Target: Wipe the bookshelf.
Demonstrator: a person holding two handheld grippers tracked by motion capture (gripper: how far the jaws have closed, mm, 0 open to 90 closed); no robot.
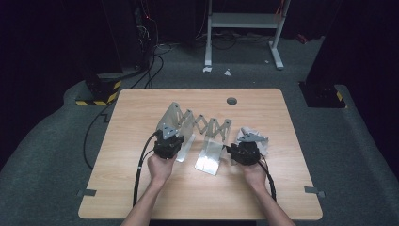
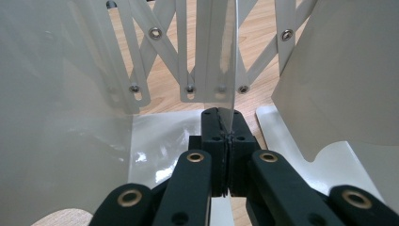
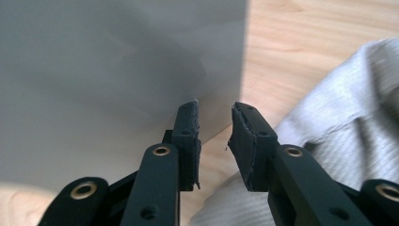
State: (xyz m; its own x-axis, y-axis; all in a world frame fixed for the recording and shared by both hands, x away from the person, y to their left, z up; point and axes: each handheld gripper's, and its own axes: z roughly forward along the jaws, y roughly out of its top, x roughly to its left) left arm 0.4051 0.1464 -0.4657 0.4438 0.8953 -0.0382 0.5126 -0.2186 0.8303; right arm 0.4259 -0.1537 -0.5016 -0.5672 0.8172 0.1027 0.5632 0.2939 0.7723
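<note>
Rack point(image 1: 202, 127) plate is pinched by left gripper point(image 2: 221, 123) jaws; right gripper point(image 3: 215, 123) jaws gape slightly.

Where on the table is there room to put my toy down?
The wooden table is bare along its near edge in front of the two hands, along the far edge around the round hole, and down the left side. The middle is crowded by the white folding metal rack and the crumpled grey cloth.
</note>
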